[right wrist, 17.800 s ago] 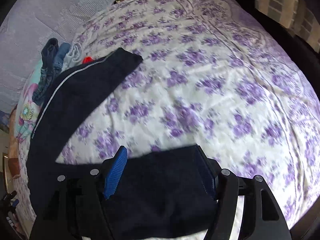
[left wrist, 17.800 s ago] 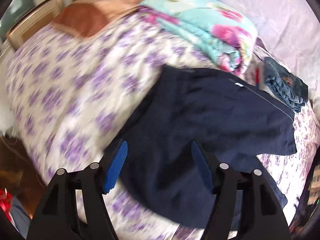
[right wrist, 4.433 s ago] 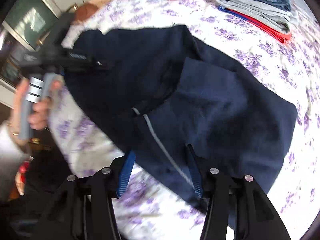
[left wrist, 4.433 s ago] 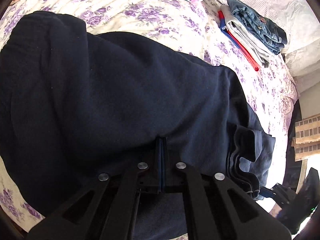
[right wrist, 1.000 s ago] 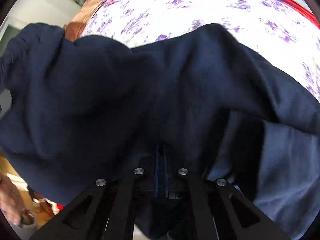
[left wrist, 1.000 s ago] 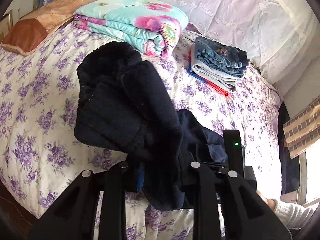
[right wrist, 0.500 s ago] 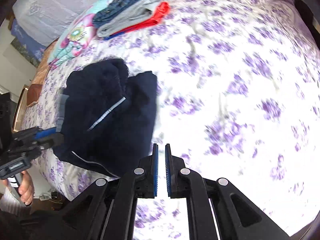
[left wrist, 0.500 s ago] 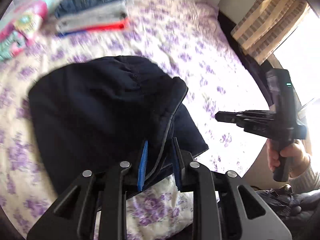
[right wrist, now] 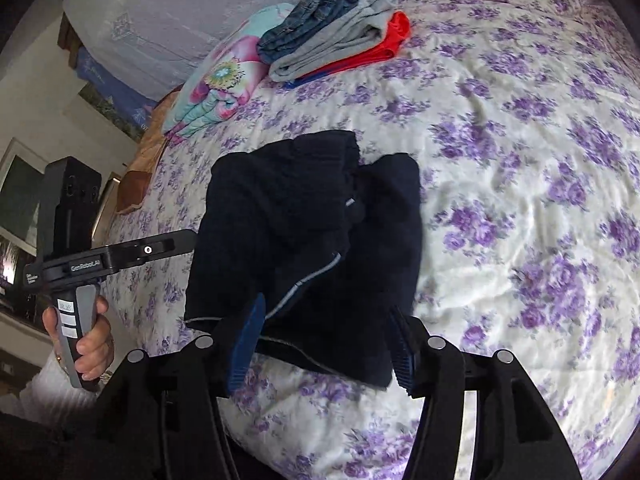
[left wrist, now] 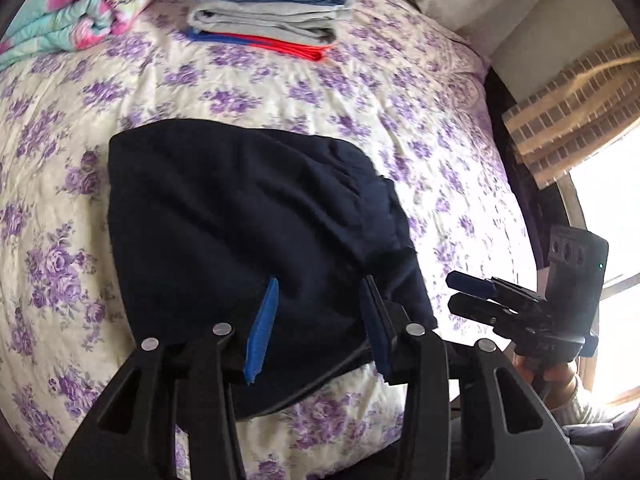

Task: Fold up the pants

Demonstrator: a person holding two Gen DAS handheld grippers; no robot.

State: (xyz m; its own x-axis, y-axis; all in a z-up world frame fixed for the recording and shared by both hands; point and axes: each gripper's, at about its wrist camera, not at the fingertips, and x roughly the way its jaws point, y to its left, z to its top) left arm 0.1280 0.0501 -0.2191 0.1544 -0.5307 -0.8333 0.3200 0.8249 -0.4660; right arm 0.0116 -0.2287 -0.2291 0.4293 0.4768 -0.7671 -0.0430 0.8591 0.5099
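Observation:
The dark navy pants (left wrist: pixel 240 216) lie folded into a compact bundle near the front edge of the bed; they also show in the right wrist view (right wrist: pixel 308 220), with a grey stripe along one seam. My left gripper (left wrist: pixel 316 320) is open, its blue pads straddling the near edge of the bundle without pinching it. My right gripper (right wrist: pixel 320 340) is open and empty, just above the bundle's near edge. The right gripper also appears in the left wrist view (left wrist: pixel 472 296), to the right of the pants. The left gripper shows in the right wrist view (right wrist: pixel 176 240), beside the bundle.
The bed has a cream spread with purple flowers (left wrist: pixel 400 92). A stack of folded jeans, grey and red clothes (left wrist: pixel 268 8) and a folded floral quilt (left wrist: pixel 80 8) lie at the far side. A window with a brick-pattern curtain (left wrist: pixel 568 108) is at the right.
Both grippers have opened; the left let go of the pants' edge. The folded bundle now rests on the bed. Both grippers hover at its near edge.

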